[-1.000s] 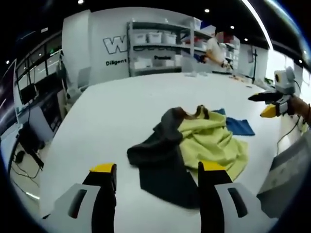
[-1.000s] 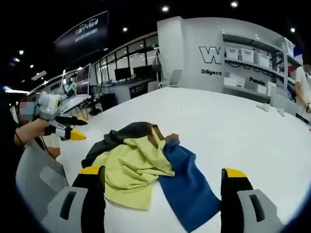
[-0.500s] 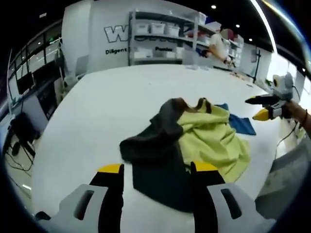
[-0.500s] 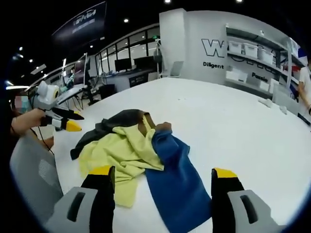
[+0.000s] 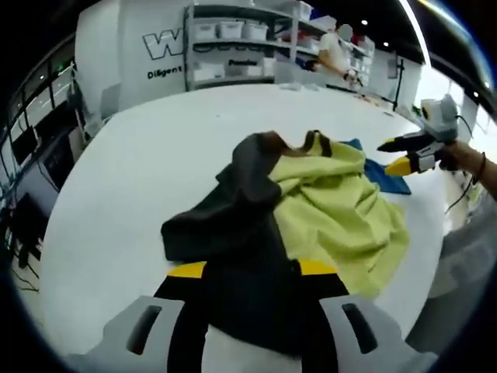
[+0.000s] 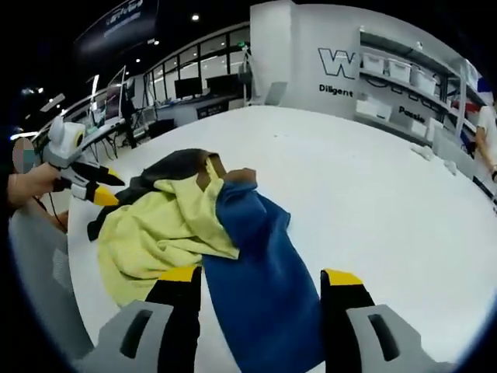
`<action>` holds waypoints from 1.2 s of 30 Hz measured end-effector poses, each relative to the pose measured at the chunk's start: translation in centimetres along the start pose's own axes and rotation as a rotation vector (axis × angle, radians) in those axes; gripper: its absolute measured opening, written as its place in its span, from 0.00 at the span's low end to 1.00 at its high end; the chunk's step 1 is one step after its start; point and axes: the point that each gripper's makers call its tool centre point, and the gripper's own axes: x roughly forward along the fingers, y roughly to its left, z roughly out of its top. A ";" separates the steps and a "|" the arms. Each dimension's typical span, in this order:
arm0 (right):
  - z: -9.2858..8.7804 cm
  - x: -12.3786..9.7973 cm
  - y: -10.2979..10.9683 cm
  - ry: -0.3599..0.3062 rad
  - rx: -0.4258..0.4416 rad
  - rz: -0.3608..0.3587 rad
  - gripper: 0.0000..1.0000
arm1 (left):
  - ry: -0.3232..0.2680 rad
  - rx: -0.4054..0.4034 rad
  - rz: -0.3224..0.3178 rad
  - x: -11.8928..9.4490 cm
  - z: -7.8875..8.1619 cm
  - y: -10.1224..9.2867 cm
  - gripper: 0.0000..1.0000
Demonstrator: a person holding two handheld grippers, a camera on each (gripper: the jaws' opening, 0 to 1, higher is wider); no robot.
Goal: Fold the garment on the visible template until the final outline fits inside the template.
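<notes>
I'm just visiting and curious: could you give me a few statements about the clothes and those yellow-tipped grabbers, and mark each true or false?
1. The garment lies crumpled on the white table. True.
2. It is a single colour. False: it shows dark grey, yellow-green and blue parts.
3. The left gripper has its fingers either side of the dark grey part. True.
4. The right gripper hangs over bare table. False: its fingers straddle the blue part.
5. The garment is neatly folded. False: it is bunched and wrinkled.
</notes>
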 end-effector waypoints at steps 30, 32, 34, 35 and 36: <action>-1.8 2.0 -2.7 0.057 -0.115 -0.113 0.00 | 0.008 -0.041 -0.010 1.3 -1.1 0.3 0.00; -1.8 2.1 -2.6 0.057 -0.114 -0.101 0.00 | 0.009 -0.041 -0.005 1.2 -1.2 0.4 0.00; -1.8 2.1 -2.7 0.065 -0.120 -0.100 0.00 | 0.013 -0.033 0.003 1.1 -1.2 0.7 0.00; -1.8 2.0 -2.8 0.072 -0.117 -0.105 0.00 | 0.011 -0.025 0.012 0.8 -1.0 0.9 0.00; -1.8 2.0 -2.9 0.075 -0.114 -0.109 0.00 | 0.011 -0.021 0.018 0.7 -1.0 1.1 0.00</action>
